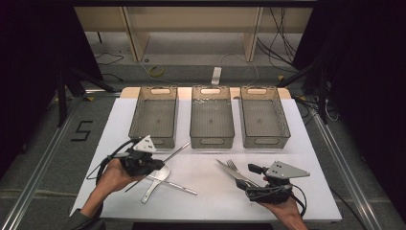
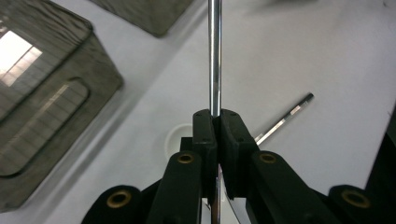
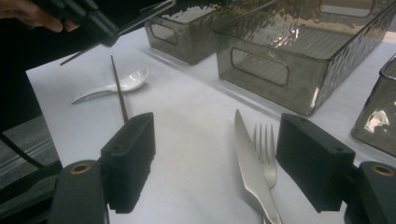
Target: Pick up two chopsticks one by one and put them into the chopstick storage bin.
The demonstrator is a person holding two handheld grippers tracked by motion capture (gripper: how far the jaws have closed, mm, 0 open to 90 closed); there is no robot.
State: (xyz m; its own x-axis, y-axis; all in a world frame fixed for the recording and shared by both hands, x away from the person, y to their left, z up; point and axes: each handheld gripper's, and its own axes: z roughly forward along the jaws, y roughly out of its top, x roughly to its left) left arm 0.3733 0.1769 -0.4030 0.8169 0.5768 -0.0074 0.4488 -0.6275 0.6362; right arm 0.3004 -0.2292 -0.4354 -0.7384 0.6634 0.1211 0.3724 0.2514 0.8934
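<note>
Left gripper (image 1: 152, 162) fingers clenched on thin shiny metal chopstick (image 2: 214, 56), lifted off white desk (image 1: 206, 191) beside leftmost smoky plastic bin (image 1: 154, 116). Second chopstick (image 1: 173, 185) and white spoon (image 1: 157, 179) lie beneath. Right gripper (image 3: 224, 163) fingers released, straddling steel knife (image 3: 252, 172) and fork (image 3: 265, 154).

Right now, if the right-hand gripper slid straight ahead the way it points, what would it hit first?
Probably the knife and the fork lying between its open jaws; beyond them stands the middle bin, though depth is hard to judge.
</note>
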